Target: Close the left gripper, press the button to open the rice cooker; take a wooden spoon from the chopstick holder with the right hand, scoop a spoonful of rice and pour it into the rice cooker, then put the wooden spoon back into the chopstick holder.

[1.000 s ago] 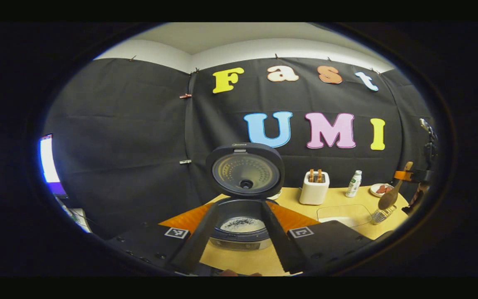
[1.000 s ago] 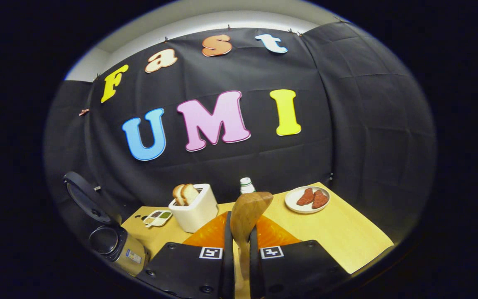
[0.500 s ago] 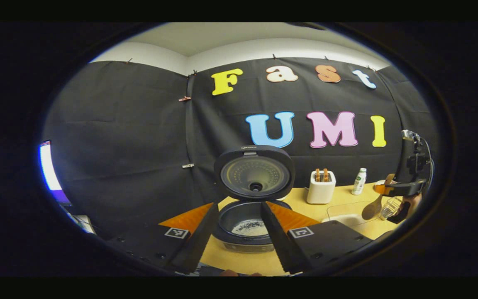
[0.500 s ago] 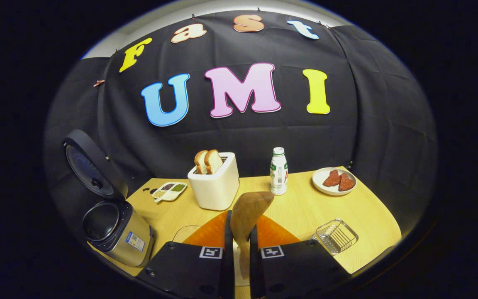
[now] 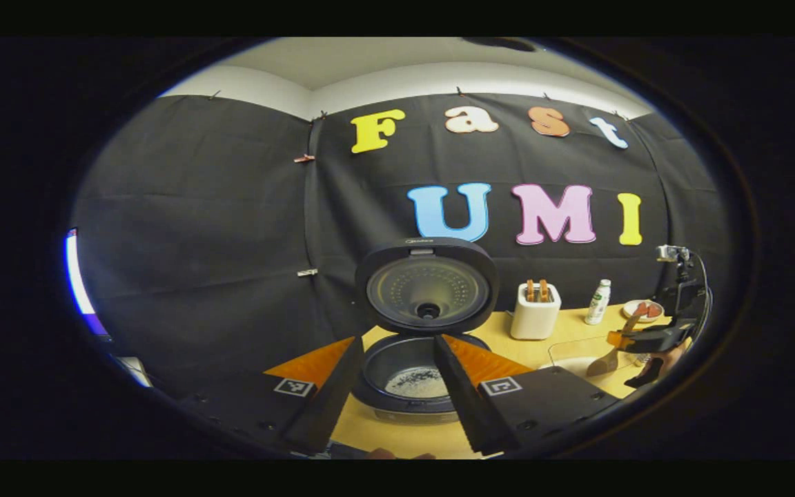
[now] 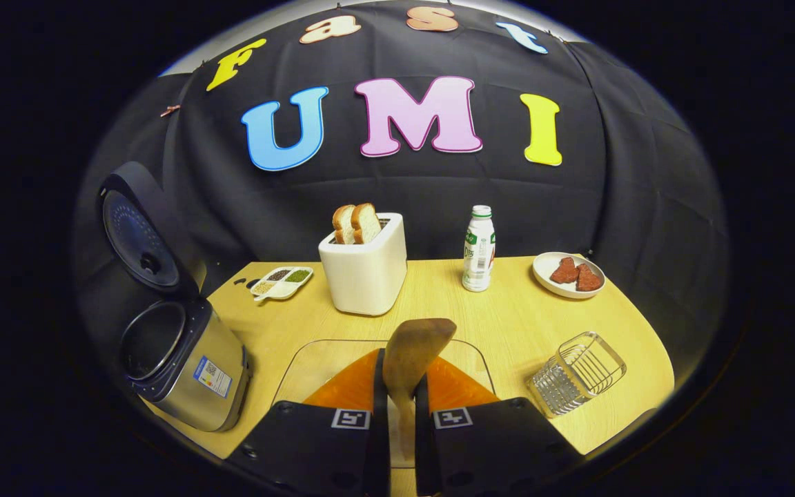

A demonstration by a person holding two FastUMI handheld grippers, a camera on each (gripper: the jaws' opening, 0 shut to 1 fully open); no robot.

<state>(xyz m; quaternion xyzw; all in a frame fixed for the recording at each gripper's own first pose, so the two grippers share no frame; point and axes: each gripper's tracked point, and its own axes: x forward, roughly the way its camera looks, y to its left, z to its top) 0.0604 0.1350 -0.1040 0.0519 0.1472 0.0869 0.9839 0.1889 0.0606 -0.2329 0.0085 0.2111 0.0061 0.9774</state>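
The right gripper (image 6: 397,386) clamps a wooden spoon (image 6: 411,355) upright above a clear rice container (image 6: 315,366) near the table's (image 6: 508,317) front edge. The left gripper (image 5: 397,386) hangs open before the open rice cooker (image 5: 415,376) at the table's left edge.

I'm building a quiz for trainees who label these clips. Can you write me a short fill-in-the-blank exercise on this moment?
1. The rice cooker has its lid standing ____.
2. The right gripper is shut on the handle of a ____ spoon.
3. Two slices of bread stand in the ____.
4. The wire chopstick holder lies tipped on the ____.

Missing words: open; wooden; toaster; table
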